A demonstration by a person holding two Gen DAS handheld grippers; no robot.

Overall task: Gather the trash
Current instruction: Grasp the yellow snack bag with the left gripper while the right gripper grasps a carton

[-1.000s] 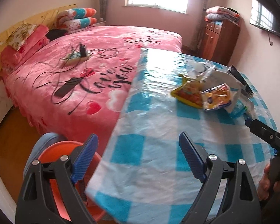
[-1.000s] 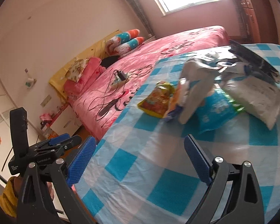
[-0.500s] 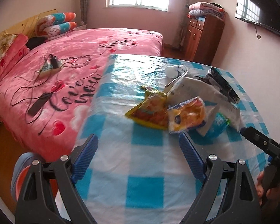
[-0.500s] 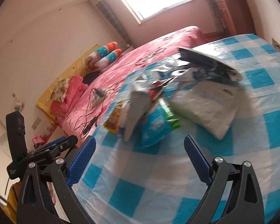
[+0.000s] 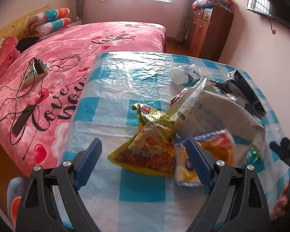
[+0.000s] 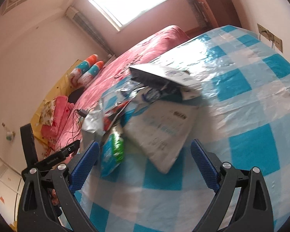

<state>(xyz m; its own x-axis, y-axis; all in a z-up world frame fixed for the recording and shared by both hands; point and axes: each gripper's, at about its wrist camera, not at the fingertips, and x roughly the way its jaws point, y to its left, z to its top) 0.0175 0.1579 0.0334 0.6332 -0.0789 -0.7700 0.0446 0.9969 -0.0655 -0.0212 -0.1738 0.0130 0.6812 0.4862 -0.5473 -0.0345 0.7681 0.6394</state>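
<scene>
blurred: blue-green packet (image 6: 112,154) | hidden (partly): crushed bottle (image 5: 184,74)

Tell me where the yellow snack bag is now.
In the left wrist view, the yellow snack bag lies on the checked tablecloth, left of the orange wrapper, ahead of the left gripper.

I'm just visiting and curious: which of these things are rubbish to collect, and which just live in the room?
Trash: yellow snack bag, orange wrapper, white bag, crushed bottle.

Just there: pink bed, power strip, wooden cabinet.
</scene>
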